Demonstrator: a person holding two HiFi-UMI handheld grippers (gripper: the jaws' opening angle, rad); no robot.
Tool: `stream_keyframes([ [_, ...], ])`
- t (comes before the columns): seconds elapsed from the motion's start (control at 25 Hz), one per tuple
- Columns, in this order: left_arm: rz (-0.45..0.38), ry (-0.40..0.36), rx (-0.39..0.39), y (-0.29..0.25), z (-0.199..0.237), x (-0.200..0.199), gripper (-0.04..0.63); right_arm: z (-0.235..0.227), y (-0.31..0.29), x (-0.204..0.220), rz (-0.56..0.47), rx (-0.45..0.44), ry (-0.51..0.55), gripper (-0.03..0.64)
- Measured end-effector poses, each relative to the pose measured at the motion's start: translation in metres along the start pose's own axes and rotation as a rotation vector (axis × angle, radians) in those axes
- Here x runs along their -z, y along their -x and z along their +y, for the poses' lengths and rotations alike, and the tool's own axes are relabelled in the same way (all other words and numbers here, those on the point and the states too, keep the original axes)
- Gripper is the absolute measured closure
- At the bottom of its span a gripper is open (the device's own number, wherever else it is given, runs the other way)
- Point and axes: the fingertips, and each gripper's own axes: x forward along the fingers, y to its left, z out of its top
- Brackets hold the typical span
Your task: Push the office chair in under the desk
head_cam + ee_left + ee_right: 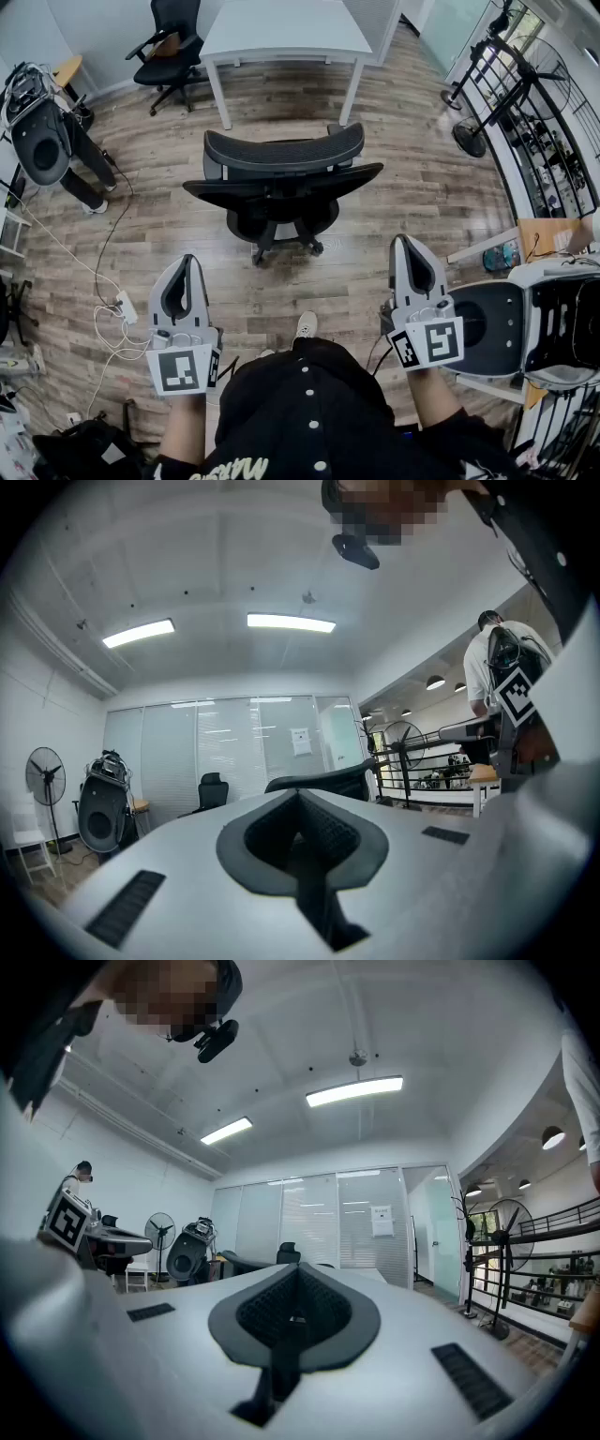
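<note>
From the head view we see the chair [281, 183] standing on the wood floor [412, 187], between us and the white desk [286, 33]. It is out in front of the desk and not under the top. Both tongs are held level and point toward the chair, well apart from it. The left gripper [188, 265] and the right gripper [406, 246] are each clenched with nothing in them. A second chair [169, 42] stands by the far wall at the left, a fan [487, 94] stands at the right, and a power strip [125, 307] with its cable lies on the floor near the left gripper.

In the left gripper view we see the left gripper [299, 795] with its jaws pressed together on nothing. Just beyond its tip the chair [328, 780] shows its dark curved top. The second chair [213, 789] stands farther back by the glass wall, and a fan [44, 766] stands at the left.

In the right gripper view the right gripper [292, 1275] is clenched the same way and is empty. The chair [248, 1262] shows low at the left of its tip, with a fan [159, 1227] farther left.
</note>
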Motion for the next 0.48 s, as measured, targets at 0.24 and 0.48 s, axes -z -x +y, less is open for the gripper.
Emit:
stream_keyframes([
  [0.24,0.000,-0.001,0.002,-0.0026,0.0037,-0.0047,0.578,0.0023,-0.0045,-0.0055,0.005,-0.006,0.009,0.589],
  [0.48,-0.011,-0.005,0.015,-0.0040,0.0017,-0.0059,0.578,0.0052,-0.0059,-0.0076,-0.033,-0.029,-0.034,0.589],
])
